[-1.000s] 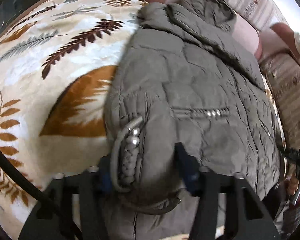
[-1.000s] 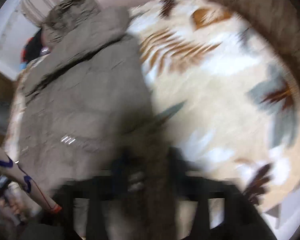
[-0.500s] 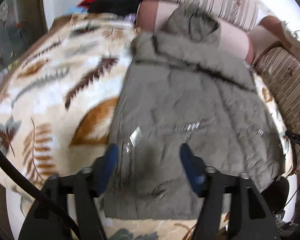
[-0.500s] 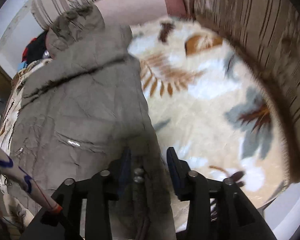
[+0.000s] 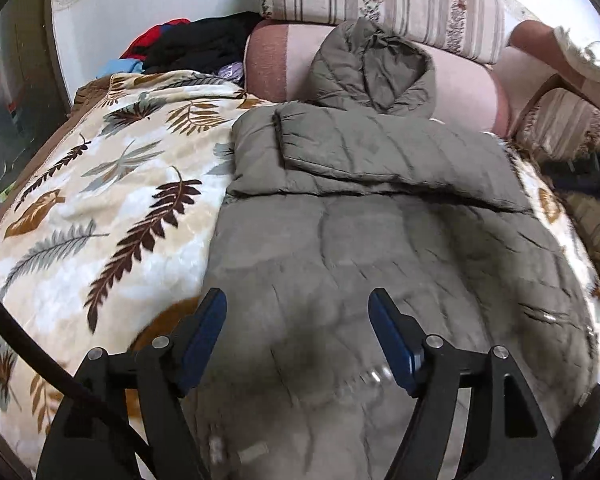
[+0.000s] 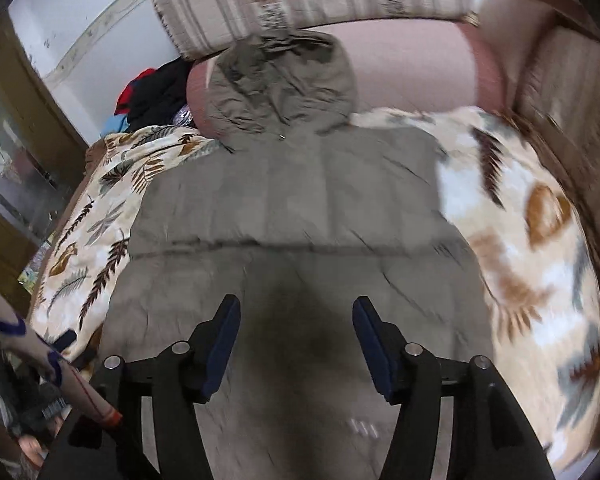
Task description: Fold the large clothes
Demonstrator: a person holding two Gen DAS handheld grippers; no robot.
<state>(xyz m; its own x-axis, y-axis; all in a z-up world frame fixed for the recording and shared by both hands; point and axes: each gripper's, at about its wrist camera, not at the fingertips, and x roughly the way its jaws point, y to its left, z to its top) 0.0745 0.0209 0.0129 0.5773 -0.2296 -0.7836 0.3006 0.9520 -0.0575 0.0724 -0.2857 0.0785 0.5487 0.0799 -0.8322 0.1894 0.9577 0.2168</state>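
Both grippers, left gripper and right gripper, are hanging released over the jacket, so I'm judging 1 fold done and lining up a grasp on its blanket-front-edge hem.

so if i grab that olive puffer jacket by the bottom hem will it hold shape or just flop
The jacket will probably flop: its quilted fabric creases softly and the hood slumps against the pink bolster. Puffy padding suggests it's light for its bulk. It may drag on the plush leaf blanket.
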